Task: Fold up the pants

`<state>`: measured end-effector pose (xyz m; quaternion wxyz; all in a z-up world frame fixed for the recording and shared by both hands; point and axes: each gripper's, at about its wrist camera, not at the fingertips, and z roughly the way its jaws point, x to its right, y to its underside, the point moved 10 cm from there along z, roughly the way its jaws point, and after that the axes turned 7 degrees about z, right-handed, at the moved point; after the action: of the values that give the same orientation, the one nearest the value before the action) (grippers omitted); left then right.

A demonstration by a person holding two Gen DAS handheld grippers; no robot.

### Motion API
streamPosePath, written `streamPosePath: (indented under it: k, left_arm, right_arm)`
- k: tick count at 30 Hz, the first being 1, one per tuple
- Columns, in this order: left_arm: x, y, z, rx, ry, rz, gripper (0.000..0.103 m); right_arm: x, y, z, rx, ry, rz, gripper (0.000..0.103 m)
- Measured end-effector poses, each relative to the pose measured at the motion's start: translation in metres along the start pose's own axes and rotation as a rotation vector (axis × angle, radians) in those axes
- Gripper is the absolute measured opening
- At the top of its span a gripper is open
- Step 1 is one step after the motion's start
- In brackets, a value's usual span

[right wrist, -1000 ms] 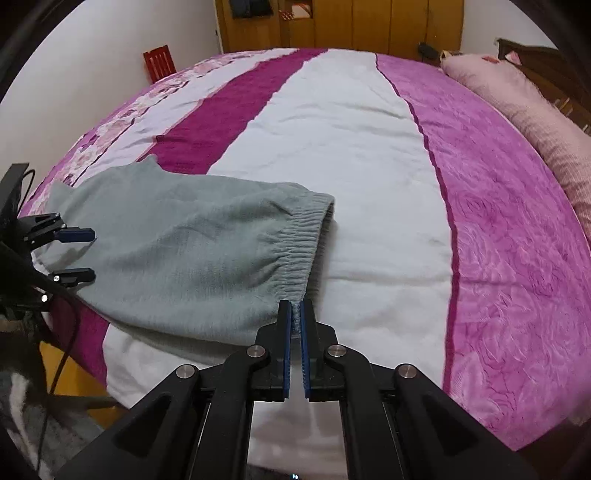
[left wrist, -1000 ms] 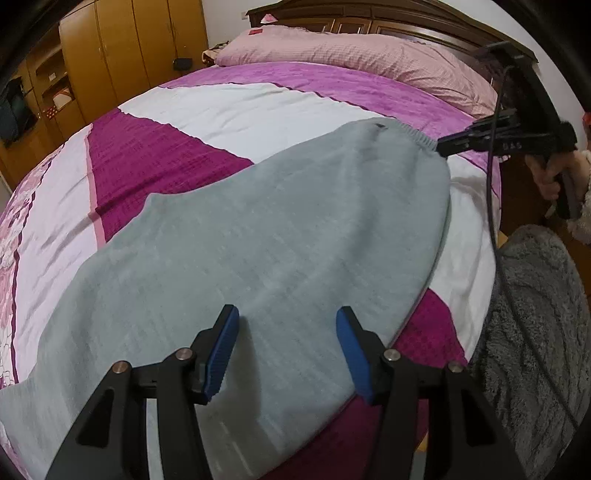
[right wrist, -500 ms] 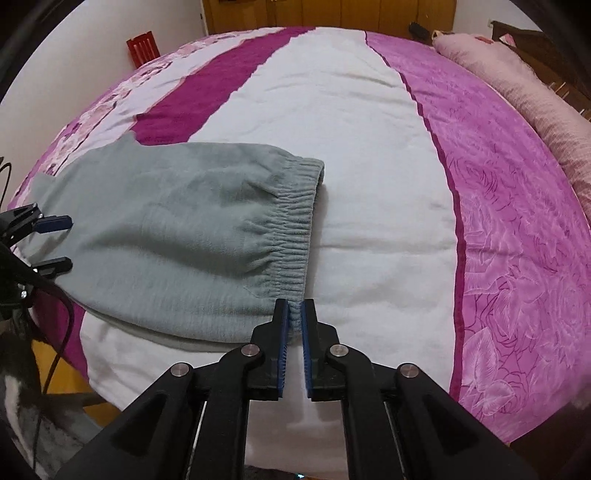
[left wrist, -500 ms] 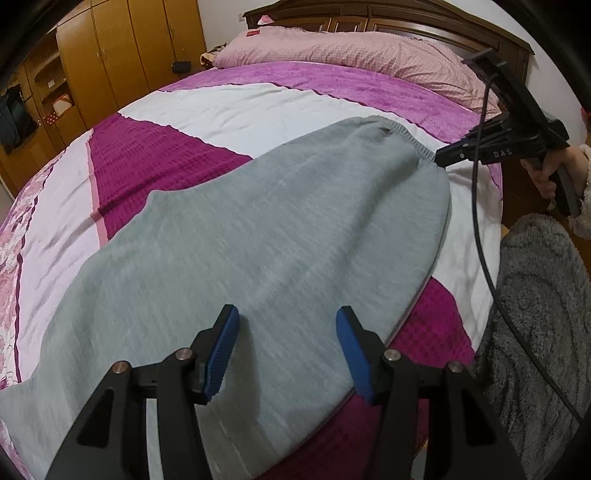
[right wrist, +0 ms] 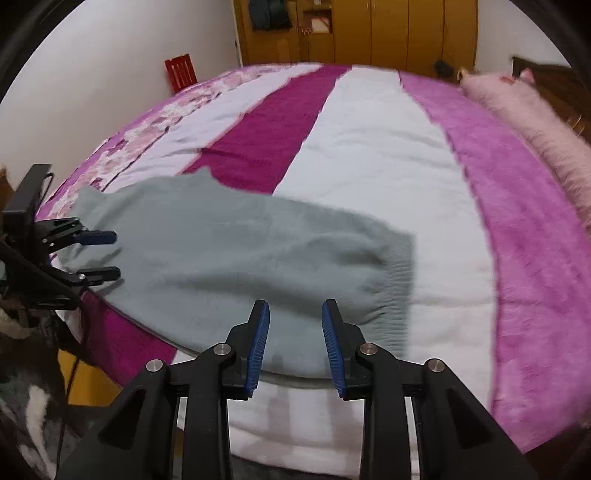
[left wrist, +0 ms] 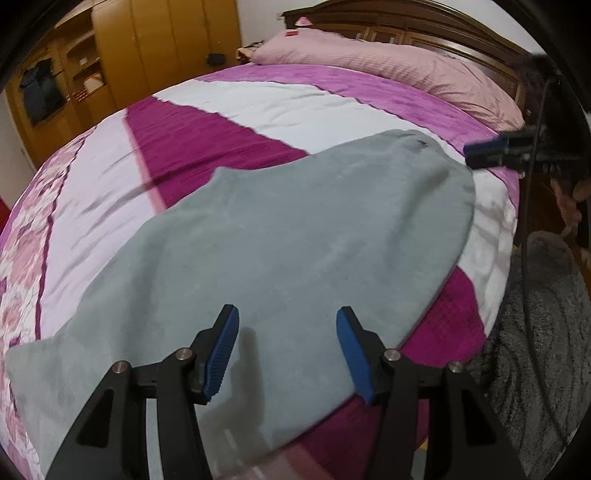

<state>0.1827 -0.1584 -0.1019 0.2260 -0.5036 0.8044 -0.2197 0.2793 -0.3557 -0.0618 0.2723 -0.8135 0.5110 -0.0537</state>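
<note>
Grey pants [left wrist: 295, 236] lie flat along the near edge of the bed, folded lengthwise, with the elastic waistband [right wrist: 400, 280] toward the pillow end. My left gripper [left wrist: 286, 350] is open and empty, hovering just above the leg part of the pants. My right gripper [right wrist: 295, 341] is open and empty, just above the pants' near edge beside the waistband. In the left wrist view the right gripper [left wrist: 491, 153] shows at the far right, off the waistband. In the right wrist view the left gripper [right wrist: 101, 254] shows at the far left, open.
The bed has a striped white, magenta and pink cover [right wrist: 369, 147]. A pink pillow [left wrist: 388, 70] lies at the wooden headboard [left wrist: 424, 22]. Yellow wardrobes [right wrist: 369, 29] stand beyond the bed. A grey fluffy rug [left wrist: 535, 332] lies on the floor beside the bed.
My right gripper has opened, let go of the waistband corner and pulled back a little. The pants now lie released on the bed. The left gripper stays open above the leg.
</note>
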Motion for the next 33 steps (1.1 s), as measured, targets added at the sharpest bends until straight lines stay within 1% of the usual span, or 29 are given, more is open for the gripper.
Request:
streamPosePath:
  k: [1,2,3,4,5,7,9,11,12,13,15,16,18,19,21,22,23,25,26,28,29,30,32,33]
  left_arm:
    - [-0.003,0.003,-0.002,0.001,-0.006,-0.003,0.058]
    - [-0.006,0.007,-0.005,0.001,-0.015,-0.008,0.058]
    - [-0.010,0.011,-0.007,-0.005,-0.020,-0.014,0.058]
    - [-0.013,0.016,-0.010,-0.016,-0.023,-0.024,0.058]
    - [-0.016,0.019,-0.014,-0.020,-0.024,-0.035,0.058]
    - [-0.022,0.023,-0.026,-0.006,-0.024,-0.055,0.058]
    - [-0.031,0.028,-0.039,0.011,-0.027,-0.080,0.058]
    - [-0.042,0.036,-0.050,0.009,-0.022,-0.119,0.058]
    - [-0.051,0.042,-0.056,0.007,-0.028,-0.151,0.058]
    - [-0.057,0.047,-0.059,0.004,-0.032,-0.174,0.058]
    - [-0.077,0.063,-0.068,-0.011,-0.043,-0.262,0.058]
    - [-0.088,0.074,-0.072,-0.016,-0.045,-0.312,0.058]
    - [-0.106,0.094,-0.083,-0.017,-0.048,-0.405,0.058]
    - [-0.115,0.105,-0.089,-0.012,-0.055,-0.447,0.058]
    - [-0.136,0.131,-0.103,0.000,-0.082,-0.543,0.058]
    - [-0.146,0.145,-0.111,0.012,-0.088,-0.614,0.058]
    - [-0.154,0.158,-0.117,0.022,-0.082,-0.682,0.058]
    - [-0.170,0.182,-0.123,0.042,-0.056,-0.832,0.058]
    - [-0.179,0.197,-0.124,0.052,-0.023,-0.937,0.057]
    - [-0.188,0.214,-0.122,0.067,0.043,-1.059,0.053]
    - [-0.193,0.220,-0.121,0.079,0.067,-1.090,0.047]
    - [-0.196,0.223,-0.122,0.099,0.086,-1.109,0.044]
    - [-0.200,0.224,-0.126,0.139,0.120,-1.120,0.043]
    - [-0.201,0.225,-0.128,0.157,0.133,-1.126,0.041]
  right_arm:
    - [0.010,0.012,0.020,-0.090,0.034,0.069,0.028]
    - [0.015,0.024,0.032,-0.156,0.064,0.097,0.028]
    - [0.017,0.032,0.039,-0.192,0.089,0.097,0.027]
    - [0.013,0.029,0.035,-0.164,0.113,0.070,0.027]
    - [0.009,0.027,0.030,-0.159,0.141,0.042,0.027]
    - [-0.010,0.020,0.016,-0.137,0.205,-0.053,0.027]
    - [-0.040,0.008,0.001,-0.086,0.206,-0.136,0.027]
    - [-0.078,0.001,-0.011,-0.036,0.181,-0.222,0.027]
    - [-0.109,-0.006,-0.017,-0.001,0.156,-0.289,0.027]
    - [-0.130,-0.010,-0.019,0.020,0.139,-0.331,0.027]
    - [-0.179,-0.016,-0.021,0.066,0.092,-0.422,0.028]
    - [-0.211,-0.021,-0.019,0.094,0.049,-0.477,0.028]
    - [-0.251,-0.025,-0.013,0.126,-0.020,-0.544,0.027]
    - [-0.278,-0.031,-0.007,0.141,-0.060,-0.585,0.027]
    - [-0.309,-0.034,0.008,0.132,-0.107,-0.618,0.029]
    - [-0.331,-0.040,0.019,0.115,-0.141,-0.631,0.029]
    - [-0.345,-0.043,0.026,0.104,-0.161,-0.638,0.029]
    - [-0.382,-0.050,0.041,0.080,-0.212,-0.665,0.029]
    - [-0.395,-0.052,0.044,0.075,-0.229,-0.679,0.029]
    - [-0.425,-0.056,0.047,0.075,-0.268,-0.734,0.029]
    - [-0.434,-0.055,0.048,0.078,-0.280,-0.761,0.029]
    - [-0.448,-0.057,0.050,0.085,-0.294,-0.795,0.029]
    - [-0.466,-0.058,0.056,0.093,-0.311,-0.850,0.029]
    - [-0.471,-0.060,0.060,0.095,-0.312,-0.867,0.029]
